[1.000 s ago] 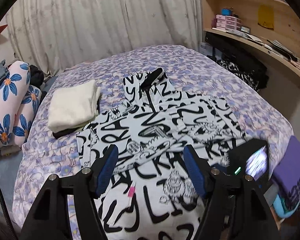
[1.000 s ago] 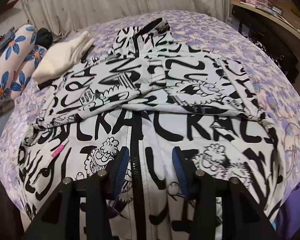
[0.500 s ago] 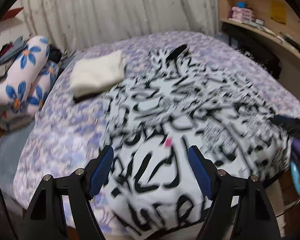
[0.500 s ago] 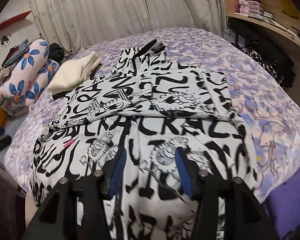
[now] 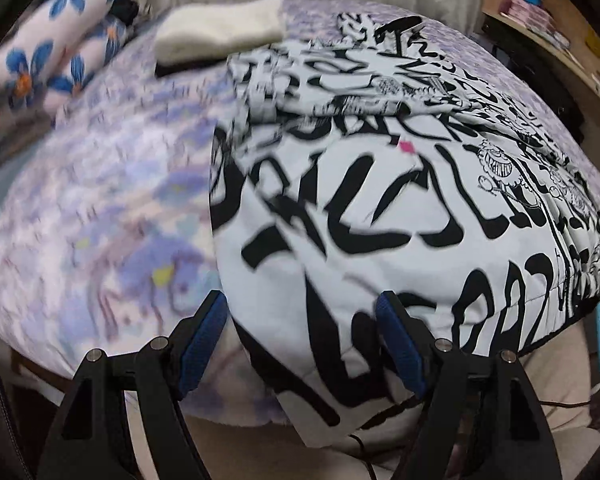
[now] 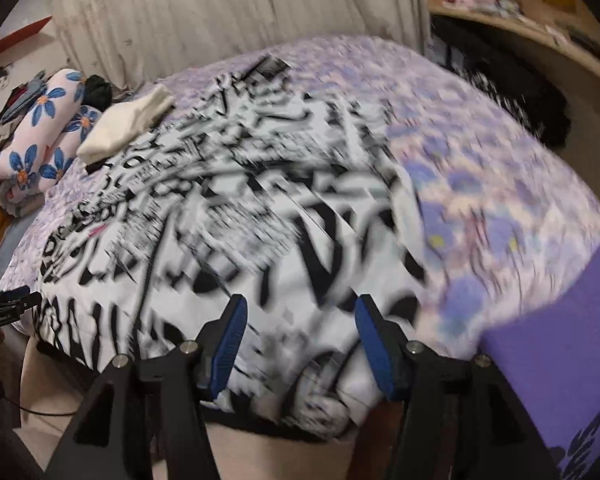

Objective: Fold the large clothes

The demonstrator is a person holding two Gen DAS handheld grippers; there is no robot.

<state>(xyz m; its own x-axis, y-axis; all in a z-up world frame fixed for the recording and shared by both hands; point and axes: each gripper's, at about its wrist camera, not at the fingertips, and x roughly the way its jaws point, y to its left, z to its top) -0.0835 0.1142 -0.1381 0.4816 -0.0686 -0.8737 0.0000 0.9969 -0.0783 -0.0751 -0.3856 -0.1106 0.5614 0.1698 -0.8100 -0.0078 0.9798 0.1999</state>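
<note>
Lying lengthwise on purple floral bed (image 5: 100, 208), black-and-white graffiti jacket (image 5: 380, 208), hem overhanging near edge, collar pointing away; left gripper (image 5: 302, 344) and right gripper (image 6: 298, 340) both spread apart, empty

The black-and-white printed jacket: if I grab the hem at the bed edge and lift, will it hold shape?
Probably not. The jacket drapes limply over the bed edge, so it should sag between the left gripper and right gripper. Its folded-in sleeves look loose and may slide out.
</note>
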